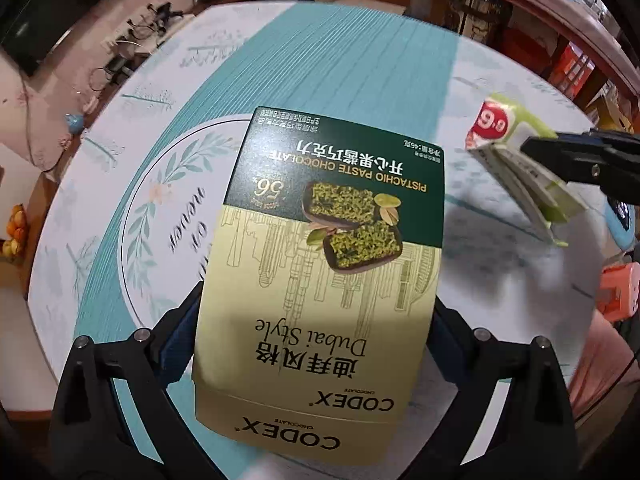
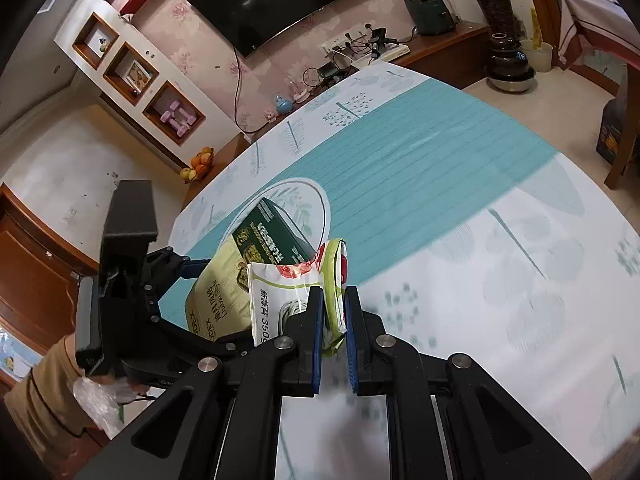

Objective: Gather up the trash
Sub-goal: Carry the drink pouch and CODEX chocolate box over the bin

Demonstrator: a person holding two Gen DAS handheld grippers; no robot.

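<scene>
My left gripper [image 1: 316,312] is shut on a green and gold chocolate box [image 1: 324,264], held above the round table. The box also shows in the right wrist view [image 2: 256,256], with the left gripper [image 2: 192,276] gripping its sides. My right gripper [image 2: 334,304] is shut on a crumpled white and green wrapper [image 2: 296,284] with a red patch. In the left wrist view the wrapper [image 1: 516,156] hangs at the right, pinched by the right gripper [image 1: 536,148].
The round table [image 2: 500,280] has a white and teal leaf-print cloth [image 1: 352,64]. A clear plastic bag [image 2: 100,404] shows under the left hand. A TV, a shelf unit and a fruit bowl [image 2: 198,166] stand beyond the table. An orange stool [image 1: 620,292] is beside it.
</scene>
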